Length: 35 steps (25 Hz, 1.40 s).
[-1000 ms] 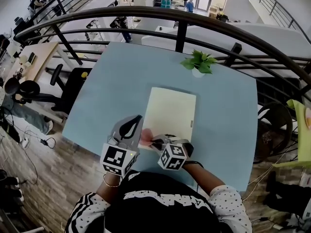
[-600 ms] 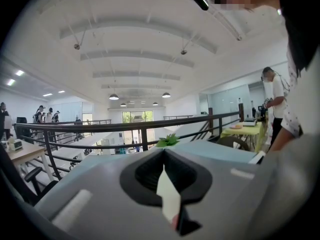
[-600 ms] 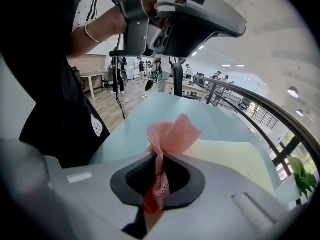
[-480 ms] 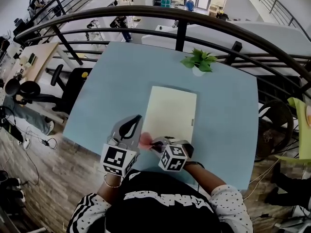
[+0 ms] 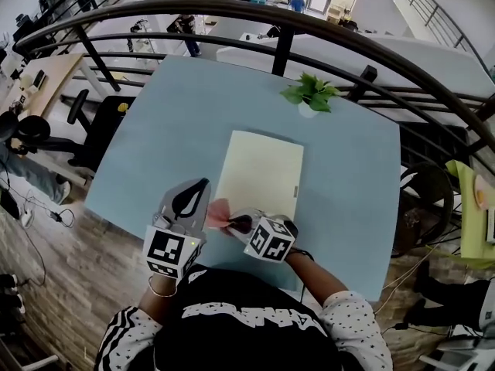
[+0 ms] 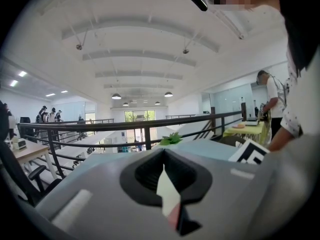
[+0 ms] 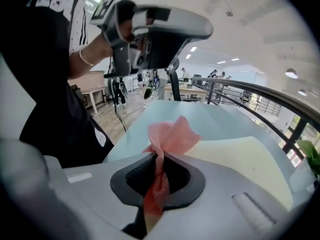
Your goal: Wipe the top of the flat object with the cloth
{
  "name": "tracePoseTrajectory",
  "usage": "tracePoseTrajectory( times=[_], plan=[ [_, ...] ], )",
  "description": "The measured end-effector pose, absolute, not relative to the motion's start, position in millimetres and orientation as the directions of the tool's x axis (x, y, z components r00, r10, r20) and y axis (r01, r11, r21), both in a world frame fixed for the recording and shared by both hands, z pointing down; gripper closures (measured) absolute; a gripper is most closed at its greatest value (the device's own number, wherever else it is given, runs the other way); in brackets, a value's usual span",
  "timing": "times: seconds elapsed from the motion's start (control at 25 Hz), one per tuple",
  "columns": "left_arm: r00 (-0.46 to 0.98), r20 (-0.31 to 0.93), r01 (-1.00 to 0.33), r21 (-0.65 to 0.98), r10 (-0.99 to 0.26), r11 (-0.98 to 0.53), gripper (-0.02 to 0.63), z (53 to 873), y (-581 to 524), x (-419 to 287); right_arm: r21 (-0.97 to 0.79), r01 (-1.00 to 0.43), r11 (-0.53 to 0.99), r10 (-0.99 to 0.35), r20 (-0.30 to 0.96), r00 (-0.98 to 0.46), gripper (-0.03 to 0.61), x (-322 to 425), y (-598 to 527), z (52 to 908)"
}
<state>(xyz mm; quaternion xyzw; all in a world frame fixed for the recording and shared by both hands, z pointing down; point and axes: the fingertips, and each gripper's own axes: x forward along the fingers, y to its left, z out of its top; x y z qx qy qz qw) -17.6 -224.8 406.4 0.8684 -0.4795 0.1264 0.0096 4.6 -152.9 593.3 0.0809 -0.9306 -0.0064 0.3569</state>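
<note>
A pale yellow flat object (image 5: 259,172) lies in the middle of the light blue table (image 5: 170,122). A pink cloth (image 5: 219,213) hangs at the object's near left corner, and my right gripper (image 5: 238,223) is shut on it. In the right gripper view the cloth (image 7: 172,134) is pinched between the jaws and bunches up above them, with the flat object (image 7: 240,159) just beyond. My left gripper (image 5: 201,185) is held just left of the cloth, above the table's near edge, shut and holding nothing. It also shows raised in the right gripper view (image 7: 155,29).
A small green plant in a white pot (image 5: 312,93) stands at the table's far edge, behind the flat object. A curved black railing (image 5: 325,33) runs behind the table. An office chair (image 5: 100,130) stands left of it, over a wood floor.
The head view has shifted a little. Both grippers stay at the flat object's near left corner, and the right one still holds the pink cloth.
</note>
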Motion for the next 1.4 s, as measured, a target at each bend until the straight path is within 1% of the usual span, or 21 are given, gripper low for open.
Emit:
tracePoseTrajectory(
  times=[0.12, 0.48, 0.68, 0.8, 0.96, 1.24, 1.4],
  plan=[
    [0.5, 0.236, -0.844, -0.085, -0.833, -0.53, 0.614, 412.9, -226.5, -27.0, 0.082, -0.238, 0.968, -0.235, 0.633, -0.737, 0.551, 16.5, -181.1, 585.0],
    [0.469, 0.252, -0.863, -0.072, -0.847, -0.5, 0.614, 419.5, -231.2, -52.3, 0.187, -0.438, 0.879, -0.456, 0.595, -0.662, 0.549, 66.4, -273.2, 569.1],
    [0.465, 0.25, -0.866, -0.069, -0.849, -0.495, 0.614, 416.3, -237.2, -64.0, 0.231, -0.555, 0.8, -0.573, 0.569, -0.59, 0.549, 91.2, -324.7, 560.6],
    [0.471, 0.249, -0.862, -0.073, -0.846, -0.502, 0.614, 415.7, -239.8, -70.3, 0.26, -0.598, 0.758, -0.619, 0.574, -0.536, 0.549, 104.2, -353.7, 561.4],
    [0.471, 0.26, -0.861, -0.075, -0.843, -0.504, 0.614, 417.6, -240.1, -78.2, 0.291, -0.617, 0.731, -0.643, 0.597, -0.48, 0.549, 112.7, -380.4, 569.5],
    [0.447, 0.265, -0.874, -0.072, -0.854, -0.48, 0.614, 415.5, -244.1, -94.7, 0.311, -0.574, 0.758, -0.604, 0.668, -0.435, 0.549, 108.5, -388.6, 597.1],
    [0.453, 0.266, -0.87, -0.076, -0.851, -0.487, 0.614, 417.7, -245.2, -97.2, 0.348, -0.528, 0.774, -0.596, 0.681, -0.425, 0.549, 102.6, -384.0, 603.7]
  ],
)
